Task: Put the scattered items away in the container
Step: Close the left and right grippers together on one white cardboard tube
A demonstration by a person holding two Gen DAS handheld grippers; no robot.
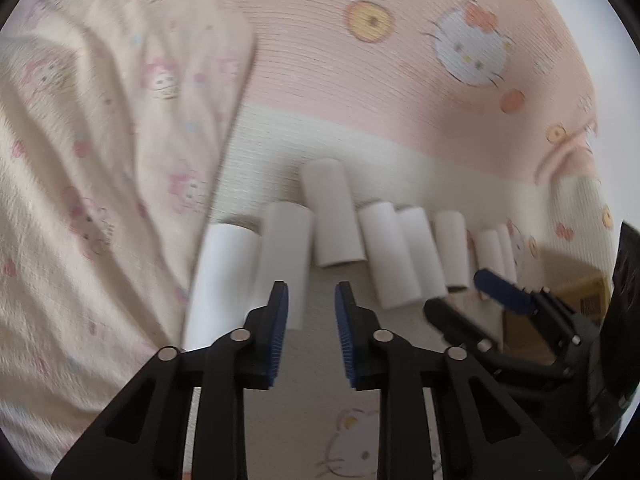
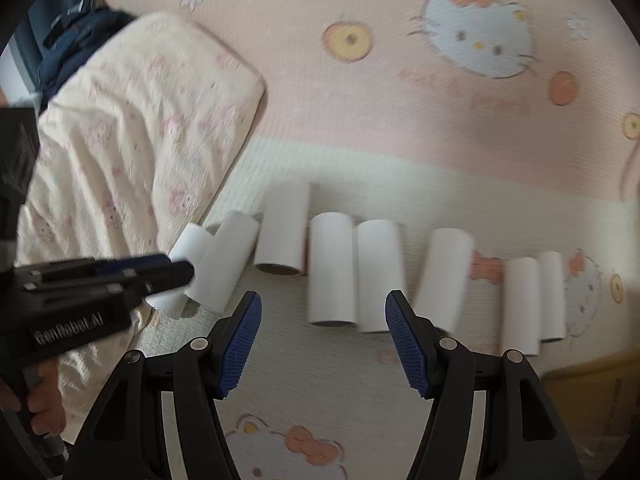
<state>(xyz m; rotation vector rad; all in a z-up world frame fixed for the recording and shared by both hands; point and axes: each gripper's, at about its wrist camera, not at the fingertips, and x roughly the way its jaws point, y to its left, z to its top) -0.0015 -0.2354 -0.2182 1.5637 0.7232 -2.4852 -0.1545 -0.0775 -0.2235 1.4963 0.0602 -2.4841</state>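
Several white paper rolls (image 2: 332,268) lie in a loose row on a pink and cream cartoon-print mat (image 2: 360,112); the same row shows in the left wrist view (image 1: 332,216). My left gripper (image 1: 311,294) is open and empty, just in front of the leftmost rolls (image 1: 284,260). My right gripper (image 2: 323,304) is open and empty, in front of the middle rolls. The left gripper also shows at the left of the right wrist view (image 2: 176,270), near the end roll (image 2: 188,252). The right gripper shows at the right of the left wrist view (image 1: 464,296).
A cream cartoon-print quilt (image 1: 88,184) lies bunched at the left, against the end rolls. A brown cardboard box (image 2: 592,396) sits at the lower right, partly out of frame. A dark blue item (image 2: 76,40) lies beyond the quilt.
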